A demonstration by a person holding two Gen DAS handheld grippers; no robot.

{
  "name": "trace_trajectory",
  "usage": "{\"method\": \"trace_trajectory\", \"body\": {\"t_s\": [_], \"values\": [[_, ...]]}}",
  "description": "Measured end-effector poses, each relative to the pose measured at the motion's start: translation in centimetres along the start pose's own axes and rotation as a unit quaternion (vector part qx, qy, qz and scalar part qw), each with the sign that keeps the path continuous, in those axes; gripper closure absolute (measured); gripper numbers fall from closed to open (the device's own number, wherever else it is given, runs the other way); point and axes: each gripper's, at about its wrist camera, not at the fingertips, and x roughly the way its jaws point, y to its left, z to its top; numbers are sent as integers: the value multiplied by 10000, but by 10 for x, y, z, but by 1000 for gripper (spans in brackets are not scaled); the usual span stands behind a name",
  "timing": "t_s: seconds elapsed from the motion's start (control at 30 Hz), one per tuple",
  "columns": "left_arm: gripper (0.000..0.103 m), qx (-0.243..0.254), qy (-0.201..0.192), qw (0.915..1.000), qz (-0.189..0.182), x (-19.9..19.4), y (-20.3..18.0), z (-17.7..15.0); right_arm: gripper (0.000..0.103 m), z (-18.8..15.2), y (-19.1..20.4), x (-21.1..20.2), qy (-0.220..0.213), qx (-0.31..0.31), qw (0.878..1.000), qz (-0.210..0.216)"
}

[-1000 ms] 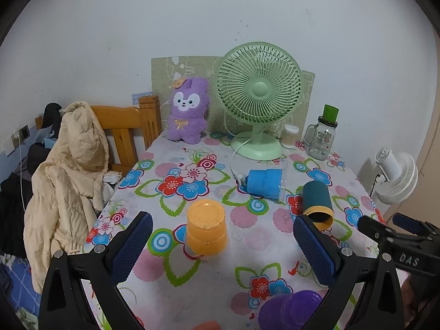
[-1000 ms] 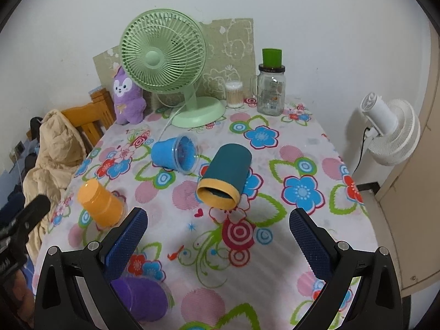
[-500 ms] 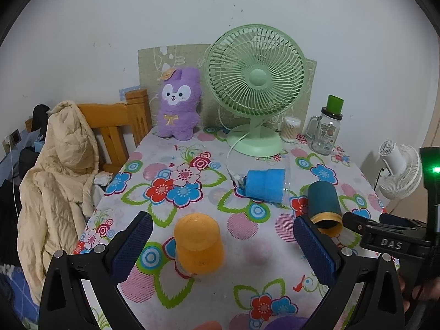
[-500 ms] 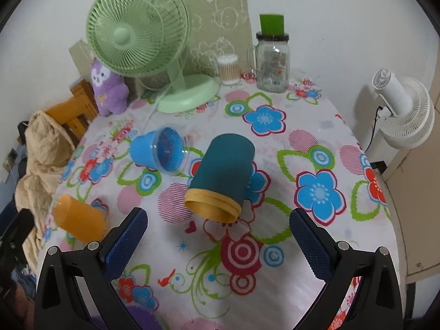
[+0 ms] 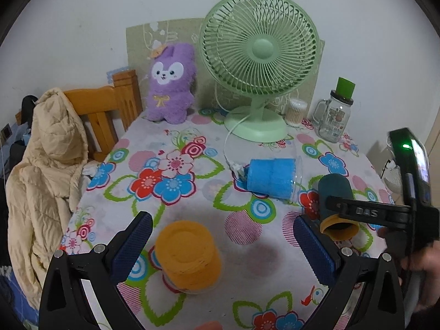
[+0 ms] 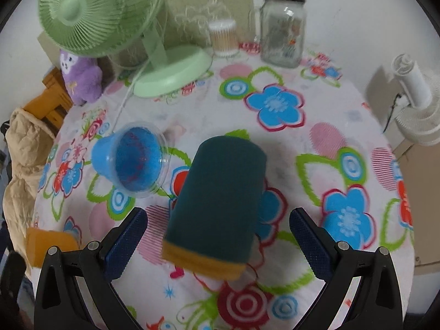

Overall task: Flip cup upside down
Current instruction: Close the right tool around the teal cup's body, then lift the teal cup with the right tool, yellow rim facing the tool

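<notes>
A dark teal cup (image 6: pixel 220 200) with a yellow rim lies on its side on the flowered tablecloth, mouth toward me. My right gripper (image 6: pixel 217 243) is open, its blue pads on either side of the cup's rim end without touching. The same cup shows in the left wrist view (image 5: pixel 335 195), partly behind the right gripper's body. A blue cup (image 6: pixel 129 159) in a clear cup lies on its side to the left; it also shows in the left wrist view (image 5: pixel 272 177). An orange cup (image 5: pixel 189 255) stands upside down between the open fingers of my left gripper (image 5: pixel 222 247).
A green desk fan (image 5: pixel 258 63) and its white cord, a purple plush (image 5: pixel 170 82), a cotton-swab jar (image 5: pixel 295 111) and a glass jar with a green lid (image 5: pixel 334 115) stand at the back. A chair with a beige jacket (image 5: pixel 46 170) is left. A white fan (image 6: pixel 415 104) is off the table's right edge.
My right gripper has moved forward and down, so the teal cup now lies between its pads. My left gripper has moved closer to the orange cup.
</notes>
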Motion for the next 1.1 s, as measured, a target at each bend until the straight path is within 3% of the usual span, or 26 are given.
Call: {"method": "trace_trajectory", "body": {"t_s": [0.13, 0.2, 0.27, 0.7, 1.1], "values": [[0, 54, 22, 10000, 4, 3, -2, -1, 4, 2, 2, 17, 183, -51, 9997, -154], [0, 60, 28, 10000, 5, 3, -2, -1, 20, 2, 0, 23, 300, -26, 9995, -61], [0, 38, 28, 10000, 18, 3, -2, -1, 26, 1, -1, 25, 385, 25, 9992, 122], [0, 122, -104, 9998, -134, -28, -13, -6, 34, -9, -3, -17, -57, 11, 9989, 473], [0, 239, -198, 9992, -241, -56, -27, -16, 35, -38, 4, -51, -147, -205, 9955, 915]]}}
